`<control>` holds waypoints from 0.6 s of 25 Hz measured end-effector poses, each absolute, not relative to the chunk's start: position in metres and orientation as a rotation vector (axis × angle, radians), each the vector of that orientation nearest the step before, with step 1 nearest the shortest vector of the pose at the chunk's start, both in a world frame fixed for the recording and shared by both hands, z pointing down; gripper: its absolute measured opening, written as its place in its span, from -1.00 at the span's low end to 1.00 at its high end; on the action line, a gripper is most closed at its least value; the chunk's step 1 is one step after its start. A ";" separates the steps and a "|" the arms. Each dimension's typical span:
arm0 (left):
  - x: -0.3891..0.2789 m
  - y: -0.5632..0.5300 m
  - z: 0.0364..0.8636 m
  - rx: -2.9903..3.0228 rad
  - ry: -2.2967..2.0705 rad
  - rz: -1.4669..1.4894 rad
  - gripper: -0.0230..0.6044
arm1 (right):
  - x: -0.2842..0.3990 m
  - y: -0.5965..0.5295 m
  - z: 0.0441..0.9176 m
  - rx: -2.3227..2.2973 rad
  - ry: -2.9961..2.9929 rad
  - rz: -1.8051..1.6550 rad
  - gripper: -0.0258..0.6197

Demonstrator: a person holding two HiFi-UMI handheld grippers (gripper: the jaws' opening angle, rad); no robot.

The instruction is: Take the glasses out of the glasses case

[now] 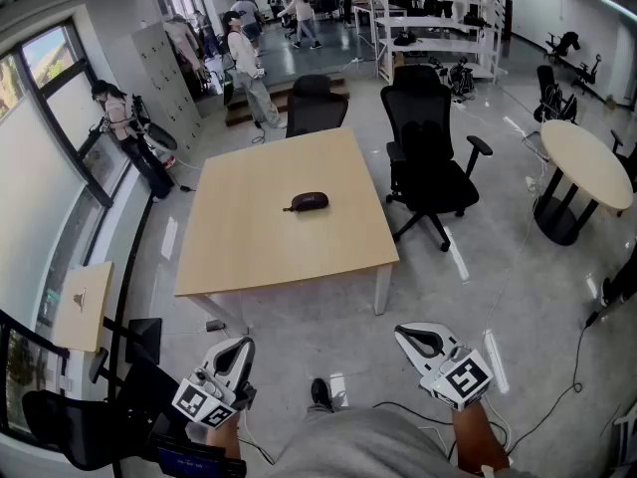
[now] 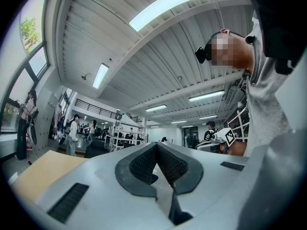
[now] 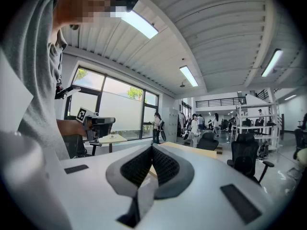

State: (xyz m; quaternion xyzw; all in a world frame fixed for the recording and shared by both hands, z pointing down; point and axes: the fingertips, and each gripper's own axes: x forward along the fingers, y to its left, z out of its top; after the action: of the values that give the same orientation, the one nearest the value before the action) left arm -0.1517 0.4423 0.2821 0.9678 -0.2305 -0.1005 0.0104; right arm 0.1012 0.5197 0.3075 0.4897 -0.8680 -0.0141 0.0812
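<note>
The glasses case (image 1: pixel 307 202) is seen lying closed on the light wooden surface (image 1: pixel 249 252), close to its middle and a little toward the far right, with bare wood left on every side and all four edges kept well apart from it. Its long axis is laid roughly across the head view, the left end being set slightly nearer than the right and drawn to a narrower point; on which side it opens cannot be told. The near edge of the surface is faced by a band of open grey floor (image 1: pixel 299 332), and the left edge is bordered by a free strip of floor toward the window wall. The right edge is crowded by a black office chair (image 1: pixel 428 157) placed just beside it, and a second black chair (image 1: pixel 317 108) is pushed up to the far edge. A round table (image 1: pixel 587 157) is seen farther off to the right, well apart from the surface. The left tool (image 1: pixel 242 347) and the right tool (image 1: pixel 406 335) are held low over the floor, short of the near edge and well apart from the case. In the left gripper view the jaws of the left tool (image 2: pixel 156 147) are shown pressed together with nothing between them, and in the right gripper view those of the right tool (image 3: pixel 152 150) are likewise brought together on nothing.
</note>
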 end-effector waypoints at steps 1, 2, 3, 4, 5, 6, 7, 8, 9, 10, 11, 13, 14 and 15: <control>-0.152 0.443 0.282 3.019 -0.721 -0.313 -0.91 | 0.101 0.520 0.307 1.464 -2.597 -0.042 -0.90; -0.152 0.444 0.283 3.017 -0.723 -0.312 -0.91 | 0.101 0.521 0.307 1.464 -2.599 -0.042 -0.90; -0.152 0.445 0.283 3.015 -0.725 -0.311 -0.91 | 0.102 0.521 0.307 1.465 -2.601 -0.041 -0.90; -0.152 0.446 0.283 3.012 -0.728 -0.309 -0.91 | 0.102 0.521 0.306 1.465 -2.602 -0.040 -0.90; -0.152 0.446 0.283 3.010 -0.731 -0.307 -0.91 | 0.102 0.522 0.306 1.465 -2.602 -0.039 -0.90; -0.152 0.446 0.283 3.008 -0.734 -0.307 -0.91 | 0.102 0.522 0.306 1.464 -2.602 -0.037 -0.90; -0.153 0.446 0.284 3.006 -0.735 -0.307 -0.91 | 0.102 0.522 0.306 1.464 -2.601 -0.034 -0.90; -0.153 0.446 0.284 3.004 -0.735 -0.308 -0.91 | 0.102 0.522 0.307 1.463 -2.600 -0.030 -0.90; -0.153 0.447 0.285 3.003 -0.733 -0.309 -0.91 | 0.101 0.522 0.307 1.463 -2.599 -0.028 -0.90; -0.153 0.447 0.286 3.003 -0.731 -0.310 -0.91 | 0.101 0.522 0.308 1.464 -2.598 -0.026 -0.90; -0.153 0.447 0.287 3.002 -0.729 -0.310 -0.91 | 0.101 0.523 0.309 1.466 -2.596 -0.023 -0.90; -0.154 0.448 0.289 3.000 -0.728 -0.308 -0.91 | 0.101 0.523 0.311 1.471 -2.595 -0.019 -0.90; -0.155 0.448 0.291 2.998 -0.728 -0.306 -0.91 | 0.100 0.522 0.312 1.471 -2.597 -0.017 -0.90; -0.155 0.447 0.292 2.995 -0.728 -0.304 -0.91 | 0.100 0.521 0.312 1.469 -2.600 -0.014 -0.90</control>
State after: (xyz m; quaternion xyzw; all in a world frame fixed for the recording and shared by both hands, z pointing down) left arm -0.1549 0.4471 0.2917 0.9667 -0.2351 -0.0982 0.0220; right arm 0.0997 0.5215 0.3116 0.4905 -0.8680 -0.0046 0.0774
